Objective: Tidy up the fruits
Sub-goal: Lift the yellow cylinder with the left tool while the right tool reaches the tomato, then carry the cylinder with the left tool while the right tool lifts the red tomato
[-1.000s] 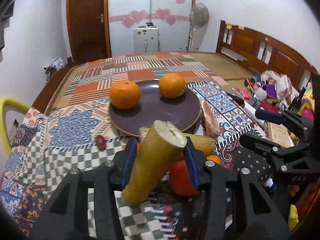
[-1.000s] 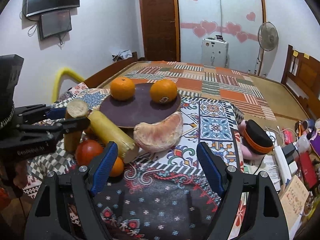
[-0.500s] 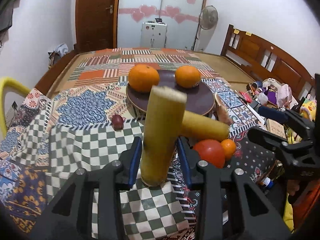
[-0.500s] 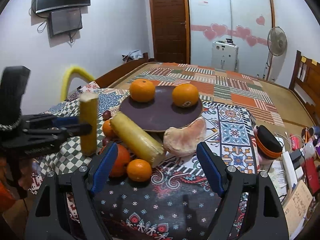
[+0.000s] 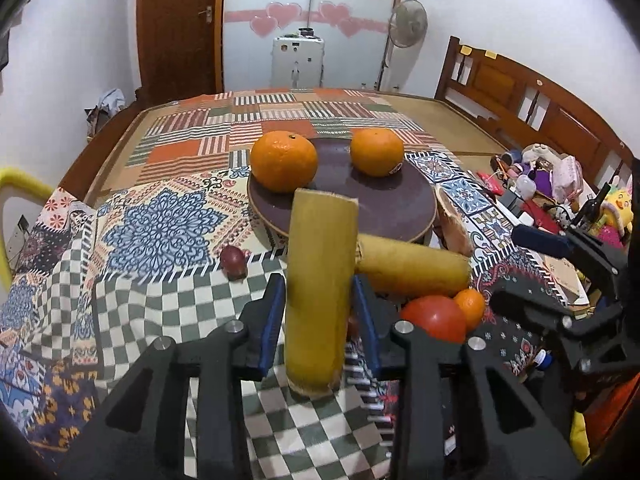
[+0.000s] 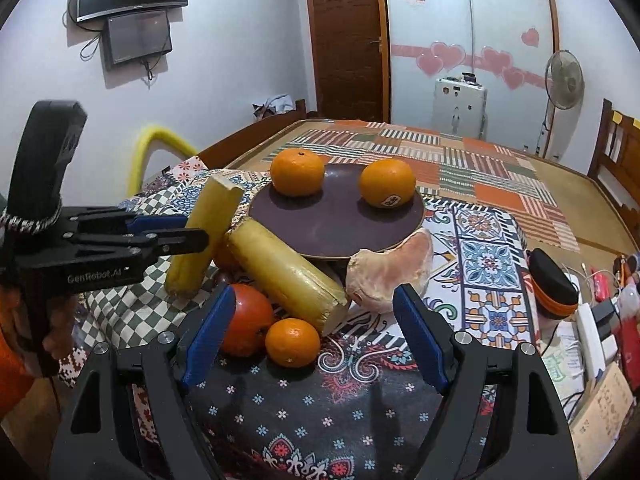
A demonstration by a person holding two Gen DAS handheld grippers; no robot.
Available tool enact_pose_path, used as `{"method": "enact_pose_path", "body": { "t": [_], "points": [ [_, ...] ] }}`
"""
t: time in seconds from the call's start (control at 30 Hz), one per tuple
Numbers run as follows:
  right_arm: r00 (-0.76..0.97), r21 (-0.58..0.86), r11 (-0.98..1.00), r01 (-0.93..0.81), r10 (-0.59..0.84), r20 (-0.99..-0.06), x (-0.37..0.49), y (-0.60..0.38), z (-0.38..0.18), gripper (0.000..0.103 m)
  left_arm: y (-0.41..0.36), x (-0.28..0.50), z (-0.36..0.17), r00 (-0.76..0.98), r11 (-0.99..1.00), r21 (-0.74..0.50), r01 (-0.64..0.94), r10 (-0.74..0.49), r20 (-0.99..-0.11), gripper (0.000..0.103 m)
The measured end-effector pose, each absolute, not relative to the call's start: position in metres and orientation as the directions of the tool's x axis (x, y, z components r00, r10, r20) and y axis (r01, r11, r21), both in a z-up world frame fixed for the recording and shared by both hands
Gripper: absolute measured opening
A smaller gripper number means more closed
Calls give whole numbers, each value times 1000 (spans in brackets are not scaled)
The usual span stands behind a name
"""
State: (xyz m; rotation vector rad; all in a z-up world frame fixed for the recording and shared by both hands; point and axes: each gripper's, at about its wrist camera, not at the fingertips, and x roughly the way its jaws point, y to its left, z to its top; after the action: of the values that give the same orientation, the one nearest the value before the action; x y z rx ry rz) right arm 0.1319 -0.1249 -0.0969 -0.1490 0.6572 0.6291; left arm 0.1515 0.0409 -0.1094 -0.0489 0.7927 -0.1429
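In the left wrist view, the left gripper (image 5: 320, 312) sits at the bottom centre of the frame with its blue pads pinched on an upright sugarcane piece (image 5: 322, 292), gripping it around mid-length. The cane stands nearly vertical in this view, its lower end at or just above the checked cloth (image 5: 160, 312); contact cannot be told. It looks stiff, dense and fairly heavy for its size, with a smooth waxy rind, so a hold across the middle seems the safest against tipping or sliding. Behind it, at frame centre, a dark plate (image 5: 400, 212) carries two oranges (image 5: 284, 162), and a second sugarcane piece (image 5: 412, 266) lies to the right with a tomato (image 5: 434, 318) in front of it.

In the right wrist view, the right gripper (image 6: 312, 340) occupies the lower centre with its jaws spread wide and nothing between them. Just ahead lie the tomato (image 6: 244, 320), a small tangerine (image 6: 293, 342), the lying cane (image 6: 284, 268) and a peeled pomelo segment (image 6: 394, 270). The tomato and the pomelo segment look soft and bruisable, calling for a light grip across the widest part; the tangerine is round and may roll. At the left of the frame the held cane (image 6: 206, 236) leans slightly in the left gripper (image 6: 188, 236).
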Motion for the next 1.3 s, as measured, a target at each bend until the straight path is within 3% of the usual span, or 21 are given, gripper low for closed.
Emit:
{"method": "enact_pose_path", "body": {
  "t": [0.2,0.5,0.87,1.3],
  "points": [
    [606,73,802,-593,504,-616,134,-125,-101,79,37,167,-118,684,995,-40,90,-91,-724,36],
    [579,86,777,-623,533,-617,121,-112,-102,78,50,154,-118,703,993,-84,79,-115,-701,35],
    [542,75,751,-656,538,-646,115,-82,-110,60,66,93,-94,745,990,-110,92,-141,-652,34],
    [560,-6,762,-648,471,-681,118,-59,-120,56,74,72,-107,740,988,-126,88,-150,-656,34]
  ]
}}
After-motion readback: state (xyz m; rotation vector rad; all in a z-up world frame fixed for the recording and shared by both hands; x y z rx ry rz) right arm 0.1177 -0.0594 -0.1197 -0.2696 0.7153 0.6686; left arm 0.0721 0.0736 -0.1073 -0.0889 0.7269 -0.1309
